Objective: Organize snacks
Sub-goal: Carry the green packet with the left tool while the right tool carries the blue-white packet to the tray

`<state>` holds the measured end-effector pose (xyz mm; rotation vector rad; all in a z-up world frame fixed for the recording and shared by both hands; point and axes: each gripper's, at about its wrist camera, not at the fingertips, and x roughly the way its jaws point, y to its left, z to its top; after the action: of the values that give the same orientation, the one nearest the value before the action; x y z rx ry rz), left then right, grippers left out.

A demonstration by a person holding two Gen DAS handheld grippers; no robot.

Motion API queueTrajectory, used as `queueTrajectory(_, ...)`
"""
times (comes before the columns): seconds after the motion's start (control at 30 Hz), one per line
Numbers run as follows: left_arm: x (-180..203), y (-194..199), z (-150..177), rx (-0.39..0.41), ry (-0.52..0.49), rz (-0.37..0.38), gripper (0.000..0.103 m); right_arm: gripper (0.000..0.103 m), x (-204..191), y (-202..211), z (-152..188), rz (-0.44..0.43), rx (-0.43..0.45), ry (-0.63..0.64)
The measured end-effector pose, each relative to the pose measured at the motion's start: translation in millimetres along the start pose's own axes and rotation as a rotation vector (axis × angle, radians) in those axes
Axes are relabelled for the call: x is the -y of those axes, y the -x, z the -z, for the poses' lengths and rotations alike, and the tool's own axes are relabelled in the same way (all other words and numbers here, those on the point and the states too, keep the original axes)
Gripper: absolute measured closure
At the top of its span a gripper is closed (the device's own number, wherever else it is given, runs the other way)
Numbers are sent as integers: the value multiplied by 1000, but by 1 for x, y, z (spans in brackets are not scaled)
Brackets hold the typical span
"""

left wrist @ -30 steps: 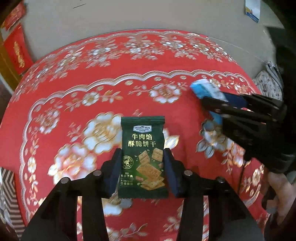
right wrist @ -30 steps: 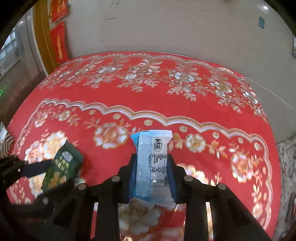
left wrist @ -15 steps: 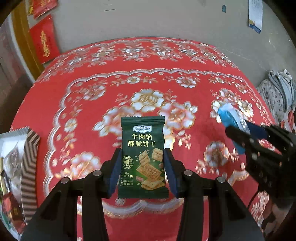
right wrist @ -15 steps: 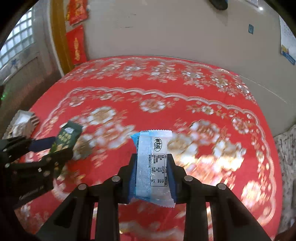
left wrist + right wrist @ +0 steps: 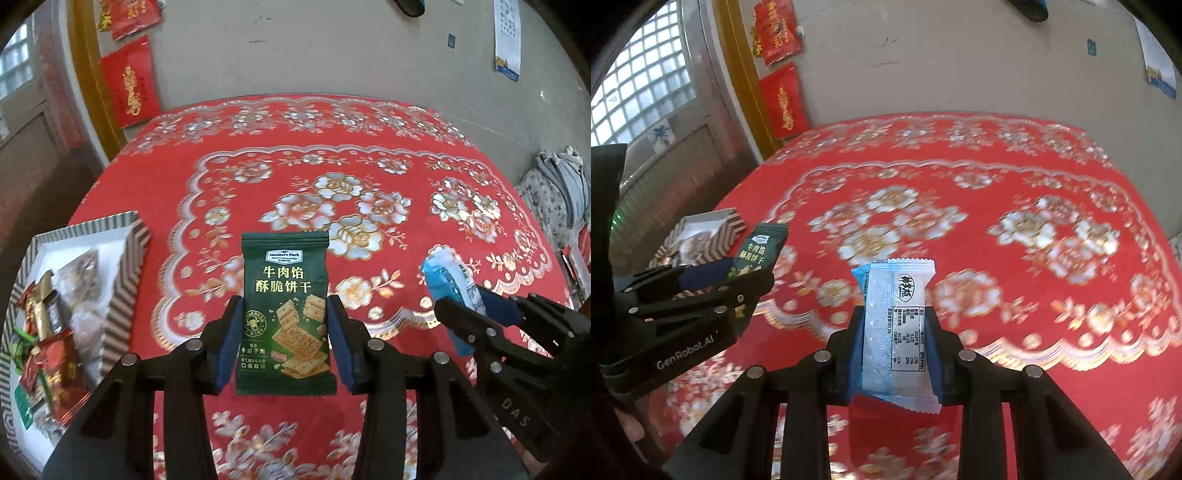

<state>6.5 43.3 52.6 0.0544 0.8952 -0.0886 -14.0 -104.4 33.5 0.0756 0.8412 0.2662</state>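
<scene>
Green beef-cracker packet point(image 5: 285, 321) clamped in left gripper point(image 5: 284, 339), blue-white snack packet point(image 5: 897, 328) clamped in right gripper point(image 5: 895, 354); carry both level over striped box point(image 5: 122, 280) rim before dropping.

In my two grippers: one green biscuit packet point(image 5: 285, 321), one blue-and-white packet point(image 5: 897, 332); one striped box point(image 5: 122, 280); two red wall hangings point(image 5: 131, 86).

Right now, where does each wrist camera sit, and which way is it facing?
Left wrist: on the left gripper, angled down over the red floral tablecloth; its fingers clamp a green cracker packet.
Right wrist: on the right gripper, same tilt; clamps a blue-and-white snack packet.
Shared: both packets, each other's gripper, and the striped snack box.
</scene>
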Motion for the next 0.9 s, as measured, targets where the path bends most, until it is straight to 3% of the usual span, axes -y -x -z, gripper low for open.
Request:
queueTrajectory(0.57, -71, 37, 26, 59, 87, -78, 60, 73, -84, 4, 7, -80, -1, 109)
queueTrajectory(0.9, -103, 49, 38, 70, 133, -83, 60, 73, -130, -1, 8, -106, -18, 178)
